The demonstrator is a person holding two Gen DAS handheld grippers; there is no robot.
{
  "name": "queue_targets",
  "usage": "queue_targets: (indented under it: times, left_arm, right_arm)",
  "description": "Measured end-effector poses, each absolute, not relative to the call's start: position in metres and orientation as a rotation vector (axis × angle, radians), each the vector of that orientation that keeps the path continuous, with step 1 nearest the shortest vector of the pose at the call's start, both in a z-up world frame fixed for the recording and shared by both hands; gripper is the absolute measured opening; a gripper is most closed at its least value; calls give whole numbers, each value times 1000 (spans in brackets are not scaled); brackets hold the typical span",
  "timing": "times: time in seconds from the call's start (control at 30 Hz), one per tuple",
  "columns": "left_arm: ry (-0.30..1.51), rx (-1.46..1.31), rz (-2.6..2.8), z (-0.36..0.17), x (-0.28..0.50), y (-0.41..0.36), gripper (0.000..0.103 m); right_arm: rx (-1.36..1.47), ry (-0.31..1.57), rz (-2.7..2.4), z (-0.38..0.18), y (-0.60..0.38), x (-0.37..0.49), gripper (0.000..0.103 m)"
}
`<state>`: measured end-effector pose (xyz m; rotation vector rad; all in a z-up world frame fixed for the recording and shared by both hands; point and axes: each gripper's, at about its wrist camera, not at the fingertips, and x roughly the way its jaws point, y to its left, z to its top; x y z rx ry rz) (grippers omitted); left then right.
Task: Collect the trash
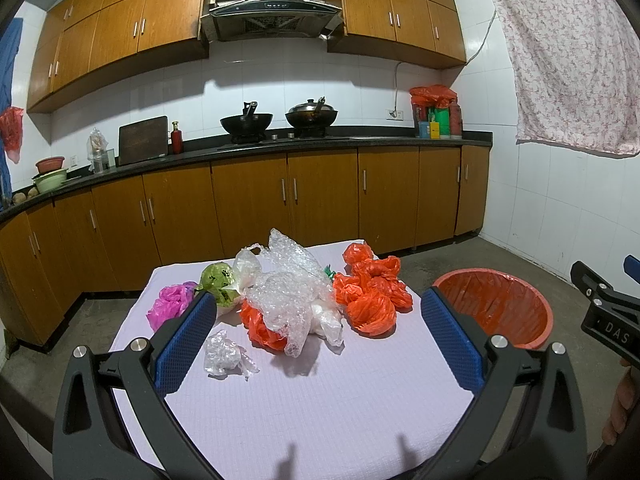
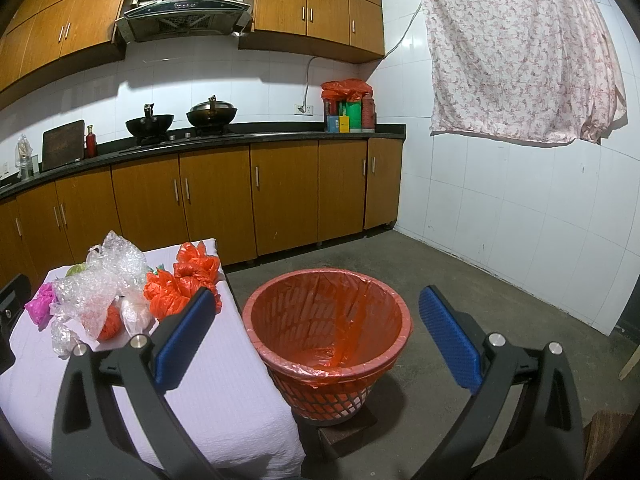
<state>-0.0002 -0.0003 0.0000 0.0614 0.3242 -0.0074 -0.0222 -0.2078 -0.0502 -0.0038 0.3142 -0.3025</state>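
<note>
A home kitchen is shown. Brown wooden cabinets (image 1: 248,200), a steel range hood (image 1: 272,4) and two black woks (image 1: 246,122) are seen.

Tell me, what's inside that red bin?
The bin holds only an orange liner, folded over its rim; no trash shows in it. The liner's crumpled bottom could hide something small. The bags lie on the table.

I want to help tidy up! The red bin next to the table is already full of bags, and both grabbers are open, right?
Not quite. The red bin is empty: the right wrist view shows only its liner inside. The bags lie on the table. Both the left grabber and the right grabber are open.
</note>
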Motion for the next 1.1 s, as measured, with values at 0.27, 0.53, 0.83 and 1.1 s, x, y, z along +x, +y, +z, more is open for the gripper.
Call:
queue_targets:
  times: [0.27, 0.53, 0.83, 1.1]
  left_arm:
    - [324, 61, -8, 0, 0, 0, 101]
    - [324, 61, -7, 0, 0, 0, 101]
    - [325, 61, -8, 0, 0, 0, 101]
    - [326, 61, -8, 0, 0, 0, 101]
  right_arm:
    - [-3, 315, -303, -49, -208, -23, 99]
    - [-2, 315, -302, -49, -209, -23, 99]
    - [-2, 315, -302, -47, -209, -24, 99]
    - [-2, 315, -302, -47, -208, -24, 99]
